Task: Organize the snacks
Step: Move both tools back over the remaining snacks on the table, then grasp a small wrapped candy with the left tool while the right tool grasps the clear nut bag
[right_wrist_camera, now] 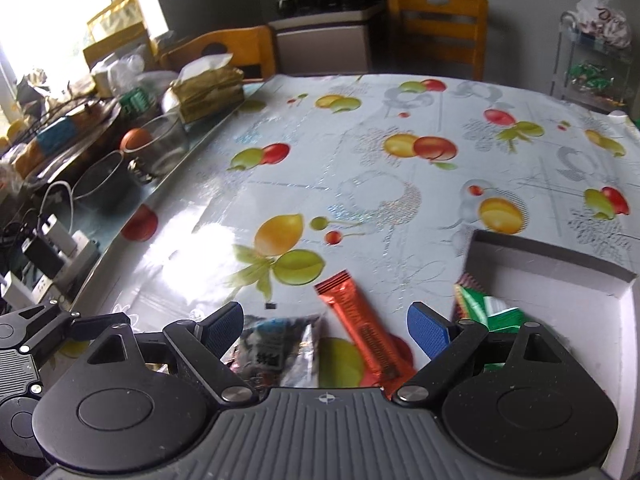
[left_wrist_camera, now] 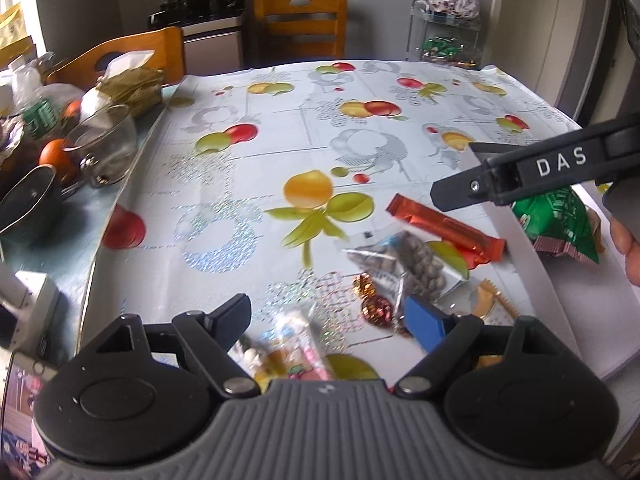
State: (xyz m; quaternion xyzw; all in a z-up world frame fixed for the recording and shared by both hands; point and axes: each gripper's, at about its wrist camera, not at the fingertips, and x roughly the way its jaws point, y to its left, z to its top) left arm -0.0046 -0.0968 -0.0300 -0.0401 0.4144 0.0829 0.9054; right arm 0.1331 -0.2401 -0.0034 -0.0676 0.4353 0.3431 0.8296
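Loose snacks lie on the fruit-print tablecloth (left_wrist_camera: 256,184): an orange-red bar (left_wrist_camera: 444,228), a clear bag of brown nuts (left_wrist_camera: 412,268), a red foil sweet (left_wrist_camera: 376,308), a gold sweet (left_wrist_camera: 363,283) and a small pink-and-white packet (left_wrist_camera: 298,340). A green packet (left_wrist_camera: 560,220) lies in a white box (left_wrist_camera: 516,248) at the right. My left gripper (left_wrist_camera: 332,324) hangs open above the small packet and sweets, holding nothing. My right gripper (right_wrist_camera: 326,330) is open over the orange-red bar (right_wrist_camera: 360,328) and the nut bag (right_wrist_camera: 276,344), beside the white box (right_wrist_camera: 560,276) and green packet (right_wrist_camera: 496,316).
Clutter lines the table's left side: a glass bowl (left_wrist_camera: 104,144), oranges (left_wrist_camera: 56,154), a dark pan (left_wrist_camera: 28,204), a tissue box (right_wrist_camera: 208,88) and plugs (right_wrist_camera: 52,248). Wooden chairs (left_wrist_camera: 300,24) stand behind. A wire shelf (left_wrist_camera: 444,36) is at the back right. A hand (left_wrist_camera: 628,248) shows at the right edge.
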